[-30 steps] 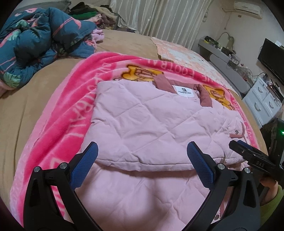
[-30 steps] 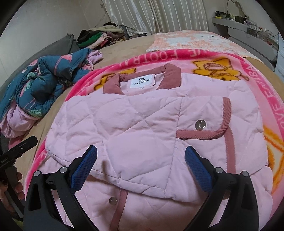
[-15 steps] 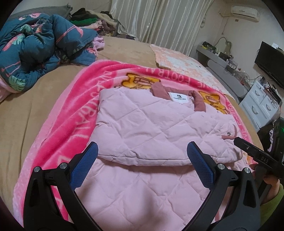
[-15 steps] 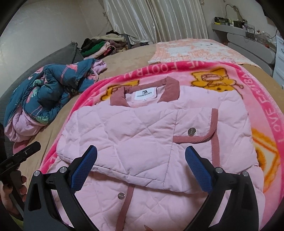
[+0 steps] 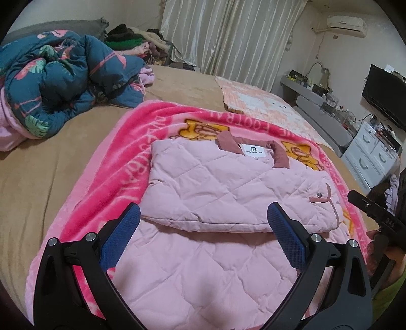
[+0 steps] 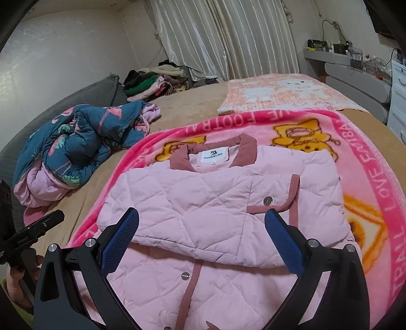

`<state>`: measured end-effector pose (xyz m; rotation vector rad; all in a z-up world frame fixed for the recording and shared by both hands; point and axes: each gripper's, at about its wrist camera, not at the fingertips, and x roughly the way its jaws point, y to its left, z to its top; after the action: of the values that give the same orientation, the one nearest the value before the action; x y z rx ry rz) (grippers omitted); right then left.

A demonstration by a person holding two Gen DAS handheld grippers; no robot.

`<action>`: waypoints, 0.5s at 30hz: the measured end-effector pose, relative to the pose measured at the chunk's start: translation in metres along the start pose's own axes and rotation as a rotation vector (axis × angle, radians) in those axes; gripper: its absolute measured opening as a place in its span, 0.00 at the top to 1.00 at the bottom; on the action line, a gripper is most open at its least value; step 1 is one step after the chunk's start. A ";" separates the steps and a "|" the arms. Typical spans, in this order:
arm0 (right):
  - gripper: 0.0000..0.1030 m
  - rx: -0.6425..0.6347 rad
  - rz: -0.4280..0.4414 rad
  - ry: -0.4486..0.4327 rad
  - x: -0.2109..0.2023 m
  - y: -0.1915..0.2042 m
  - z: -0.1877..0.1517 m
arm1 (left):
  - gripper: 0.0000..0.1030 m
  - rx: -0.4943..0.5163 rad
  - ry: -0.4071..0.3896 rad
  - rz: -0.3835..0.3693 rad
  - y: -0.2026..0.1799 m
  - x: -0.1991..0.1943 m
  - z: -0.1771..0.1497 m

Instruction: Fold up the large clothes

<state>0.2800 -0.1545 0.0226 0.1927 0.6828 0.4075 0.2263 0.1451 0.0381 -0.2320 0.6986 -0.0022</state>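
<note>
Lying flat, the jacket (image 5: 228, 193) points its collar (image 5: 253, 149) away.

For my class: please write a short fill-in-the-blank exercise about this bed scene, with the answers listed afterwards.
1. The pink quilted jacket lies on a bright pink ____.
2. Both the left gripper and the right gripper have their jaws ____.
3. The jacket's collar points toward the ____ at the far wall.

Answers: blanket; open; curtains

Pale curtains (image 5: 228, 38) back a tan bed (image 5: 50, 177), with white drawers (image 5: 375, 157) and a wall air conditioner (image 5: 346, 24).
</note>
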 end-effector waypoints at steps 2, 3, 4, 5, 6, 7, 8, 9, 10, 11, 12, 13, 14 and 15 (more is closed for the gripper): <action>0.04 -0.002 0.003 -0.006 -0.005 0.001 -0.001 | 0.09 0.001 -0.008 -0.002 -0.001 -0.005 -0.001; 0.04 -0.003 0.005 -0.008 -0.006 0.002 -0.001 | 0.09 0.002 -0.011 -0.002 -0.002 -0.007 -0.002; 0.04 -0.005 0.008 -0.011 -0.008 0.003 -0.002 | 0.09 0.003 -0.017 -0.001 -0.003 -0.011 -0.003; 0.04 -0.007 0.009 -0.013 -0.011 0.004 -0.002 | 0.09 0.004 -0.022 0.000 -0.004 -0.013 -0.003; 0.04 -0.008 0.013 -0.017 -0.013 0.005 -0.003 | 0.09 0.005 -0.027 0.001 -0.005 -0.016 -0.004; 0.04 -0.008 0.016 -0.020 -0.015 0.006 -0.003 | 0.09 0.006 -0.033 0.001 -0.006 -0.019 -0.005; 0.04 -0.008 0.018 -0.023 -0.018 0.007 -0.003 | 0.09 0.006 -0.040 0.001 -0.007 -0.022 -0.007; 0.04 -0.010 0.021 -0.027 -0.020 0.008 -0.003 | 0.09 0.006 -0.047 0.003 -0.008 -0.025 -0.008; 0.04 -0.014 0.023 -0.031 -0.023 0.009 -0.003 | 0.09 0.004 -0.051 0.005 -0.008 -0.027 -0.009; 0.04 -0.015 0.024 -0.035 -0.025 0.010 -0.003 | 0.09 0.002 -0.055 0.006 -0.009 -0.029 -0.010; 0.04 -0.016 0.025 -0.038 -0.027 0.011 -0.002 | 0.09 0.002 -0.058 0.006 -0.009 -0.032 -0.012; 0.04 -0.019 0.028 -0.043 -0.030 0.012 -0.002 | 0.09 0.002 -0.062 0.008 -0.009 -0.034 -0.013; 0.04 -0.022 0.029 -0.047 -0.032 0.013 -0.002 | 0.09 0.003 -0.065 0.011 -0.010 -0.036 -0.013; 0.04 -0.025 0.030 -0.052 -0.034 0.014 -0.002 | 0.09 0.005 -0.068 0.014 -0.010 -0.038 -0.014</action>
<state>0.2504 -0.1558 0.0443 0.1900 0.6241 0.4383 0.1889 0.1356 0.0541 -0.2213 0.6320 0.0172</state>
